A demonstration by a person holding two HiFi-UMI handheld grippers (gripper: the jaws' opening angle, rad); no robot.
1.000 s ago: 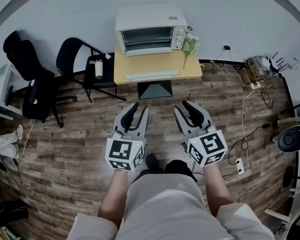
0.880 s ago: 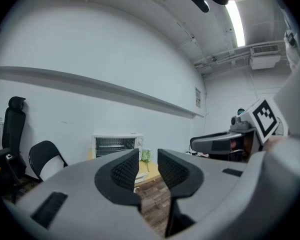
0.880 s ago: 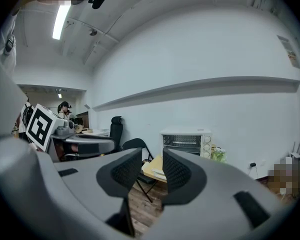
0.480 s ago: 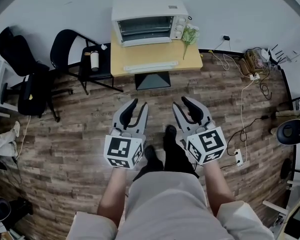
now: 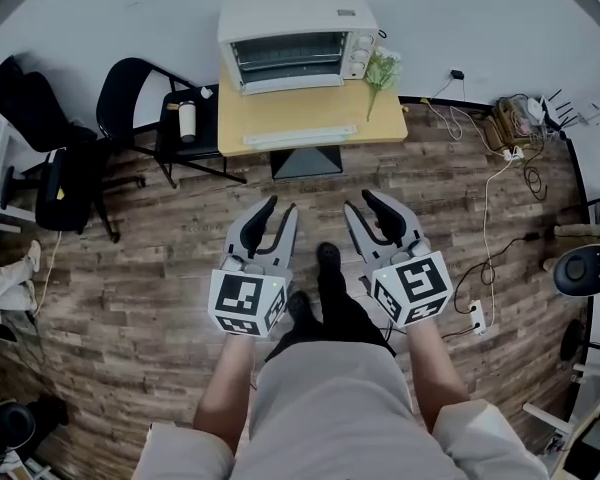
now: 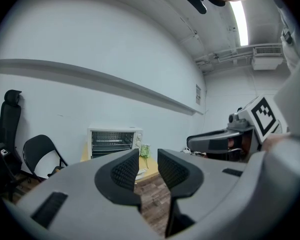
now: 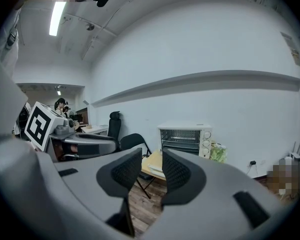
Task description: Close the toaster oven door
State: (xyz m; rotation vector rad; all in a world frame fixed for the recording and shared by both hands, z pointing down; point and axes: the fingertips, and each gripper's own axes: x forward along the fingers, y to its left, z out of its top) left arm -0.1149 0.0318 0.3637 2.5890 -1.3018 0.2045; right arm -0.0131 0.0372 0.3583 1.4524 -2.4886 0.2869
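The white toaster oven (image 5: 295, 36) stands at the back of a small wooden table (image 5: 365, 123) against the wall. Its door (image 5: 298, 136) hangs open and lies flat toward me, so the racks inside show. My left gripper (image 5: 273, 218) and right gripper (image 5: 373, 211) are held side by side over the floor, well short of the table. Both are open with nothing between the fingers. The left gripper view frames the oven (image 6: 115, 141) beyond my left gripper (image 6: 149, 171). In the right gripper view the oven (image 7: 185, 139) sits past my right gripper (image 7: 151, 171).
A green plant (image 5: 382, 68) leans at the oven's right. A black folding chair (image 5: 140, 93) carrying a bottle (image 5: 188, 120) stands left of the table, with an office chair (image 5: 50, 148) farther left. Cables (image 5: 510, 128) and a power strip (image 5: 477, 318) lie on the floor at right.
The view has moved forward toward the table, so the oven sits a little closer and larger. One foot has stepped ahead between the grippers. Both grippers keep the same pose.
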